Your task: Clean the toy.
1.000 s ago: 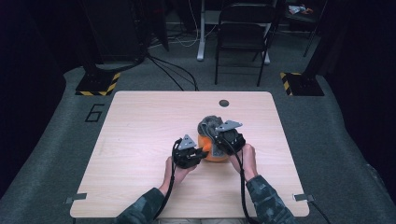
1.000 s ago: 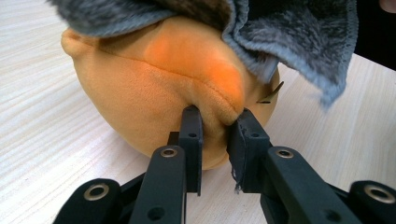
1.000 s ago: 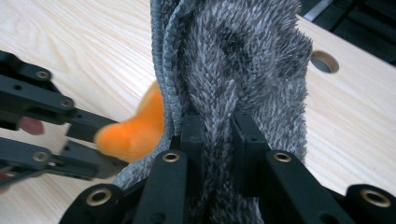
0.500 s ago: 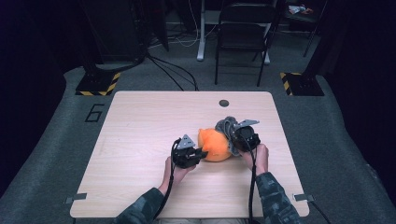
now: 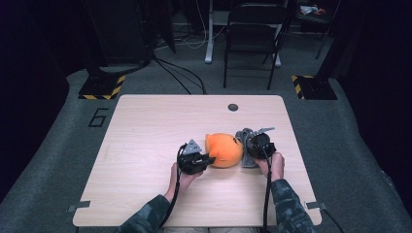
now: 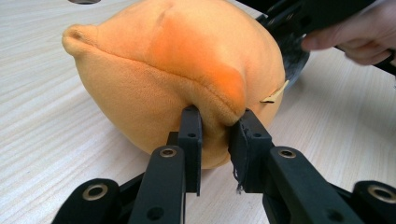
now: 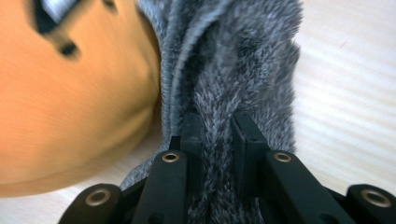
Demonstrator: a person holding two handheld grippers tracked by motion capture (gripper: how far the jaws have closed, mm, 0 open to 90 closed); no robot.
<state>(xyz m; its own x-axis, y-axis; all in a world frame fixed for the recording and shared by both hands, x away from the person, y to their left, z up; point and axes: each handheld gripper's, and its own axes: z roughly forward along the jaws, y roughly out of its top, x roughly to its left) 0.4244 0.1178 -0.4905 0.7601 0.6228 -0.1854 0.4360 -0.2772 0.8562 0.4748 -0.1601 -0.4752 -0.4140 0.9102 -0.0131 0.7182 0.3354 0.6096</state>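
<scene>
An orange plush toy (image 5: 223,149) lies on the wooden table (image 5: 145,136), with black face markings on its right side. My left gripper (image 5: 206,158) is at its left and is shut on a fold of the orange plush (image 6: 177,65), pinching a seam between the jaws (image 6: 215,140). A grey furry cloth (image 5: 243,141) lies against the toy's right side. My right gripper (image 5: 250,145) is shut on a ridge of that grey fur (image 7: 243,60), with the orange toy (image 7: 70,102) close at the left of that view.
A small dark round grommet (image 5: 233,107) sits near the table's far edge. A black folding chair (image 5: 252,34), cables and hazard-striped stand bases (image 5: 102,87) are on the floor beyond the table.
The right gripper has pulled the grey cloth off the top of the orange toy and out to the right, uncovering the toy. The left gripper stays put, holding the plush.
</scene>
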